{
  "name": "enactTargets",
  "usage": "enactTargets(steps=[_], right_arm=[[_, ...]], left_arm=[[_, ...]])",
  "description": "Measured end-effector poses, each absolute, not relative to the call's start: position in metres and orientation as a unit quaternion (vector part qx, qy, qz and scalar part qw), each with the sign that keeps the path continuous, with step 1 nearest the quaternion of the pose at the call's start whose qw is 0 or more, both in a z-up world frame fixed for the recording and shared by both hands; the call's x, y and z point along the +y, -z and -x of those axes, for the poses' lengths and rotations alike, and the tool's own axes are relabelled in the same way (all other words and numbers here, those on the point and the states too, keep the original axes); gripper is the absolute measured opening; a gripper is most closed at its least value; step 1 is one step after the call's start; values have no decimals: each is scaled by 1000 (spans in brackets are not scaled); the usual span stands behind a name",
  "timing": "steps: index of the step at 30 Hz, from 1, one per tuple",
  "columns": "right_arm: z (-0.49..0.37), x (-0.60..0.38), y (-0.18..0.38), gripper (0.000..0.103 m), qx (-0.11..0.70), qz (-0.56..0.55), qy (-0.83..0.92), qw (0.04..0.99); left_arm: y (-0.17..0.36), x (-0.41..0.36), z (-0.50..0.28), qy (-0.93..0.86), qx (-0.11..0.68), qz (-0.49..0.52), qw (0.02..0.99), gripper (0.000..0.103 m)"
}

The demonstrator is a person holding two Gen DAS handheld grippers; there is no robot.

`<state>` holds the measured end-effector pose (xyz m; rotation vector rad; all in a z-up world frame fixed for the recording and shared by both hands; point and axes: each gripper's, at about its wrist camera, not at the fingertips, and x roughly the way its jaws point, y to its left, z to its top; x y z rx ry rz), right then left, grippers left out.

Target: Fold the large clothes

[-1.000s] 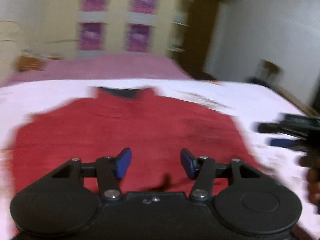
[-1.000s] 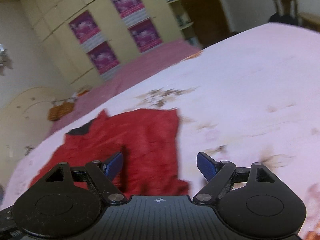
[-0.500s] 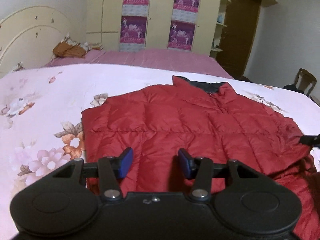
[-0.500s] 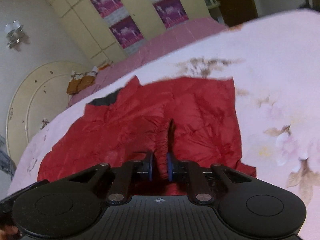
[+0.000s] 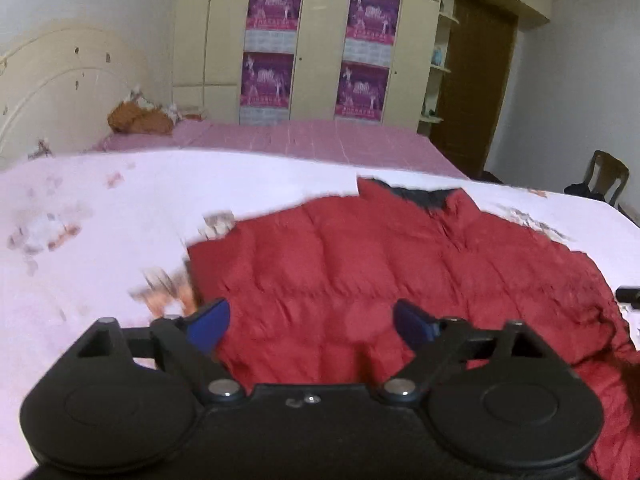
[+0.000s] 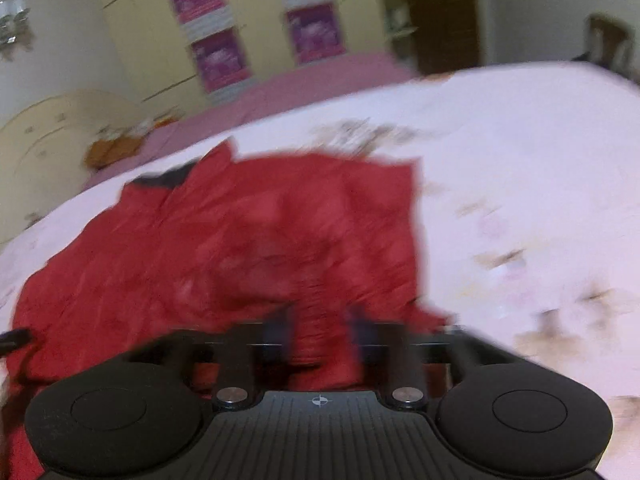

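Progress: red quilted jacket (image 5: 400, 276) lies spread on the bed (image 5: 100, 240), collar away from the cameras; no sleeve sticks out at its sides, so I judge the sleeves may already be tucked in, though that cannot be confirmed.
Left to do: by my reading, the body itself is not yet folded over, and the near hem at the right looks rumpled.
Left tongs (image 5: 310, 322): jaws opening, wide apart, hovering over the jacket's near left corner; nothing is pinched between the blue pads (image 5: 210, 320).
Right tongs (image 6: 320, 330): jaws opening; a ridge of red fabric stands in the gap, and blur hides whether the pads touch it.
Surface: soft bed under a pale pink floral sheet (image 6: 520, 160), so cloth may drag and bunch.
Room: cream wardrobe (image 5: 316, 40) with purple posters (image 5: 274, 4), rounded headboard (image 5: 52, 80), brown door (image 5: 476, 88), wooden chair (image 5: 606, 176), orange bundle (image 5: 138, 120) at the far end of a second, pink-covered bed (image 5: 320, 140).
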<state>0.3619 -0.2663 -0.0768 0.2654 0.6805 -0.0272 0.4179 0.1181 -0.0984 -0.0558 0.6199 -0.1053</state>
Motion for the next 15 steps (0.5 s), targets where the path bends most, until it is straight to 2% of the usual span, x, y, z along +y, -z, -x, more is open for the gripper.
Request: enactTargets(steps=[2, 3, 4, 11, 15], right_arm=[[-366, -261, 67, 60, 329, -120, -6, 937], [-373, -254, 65, 45, 328, -113, -18, 938], [-382, -245, 64, 40, 329, -105, -31, 938], [-443, -186, 95, 38, 365, -18, -68, 928], [-451, -195, 125, 38, 373, -22, -64, 926]], left_arm=[[97, 119, -433, 62, 311, 30, 948, 75], [97, 115, -442, 65, 313, 26, 947, 75], [98, 110, -451, 69, 314, 18, 947, 75], [132, 97, -500, 71, 362, -18, 929, 77], [143, 108, -503, 75, 372, -3, 925, 77]])
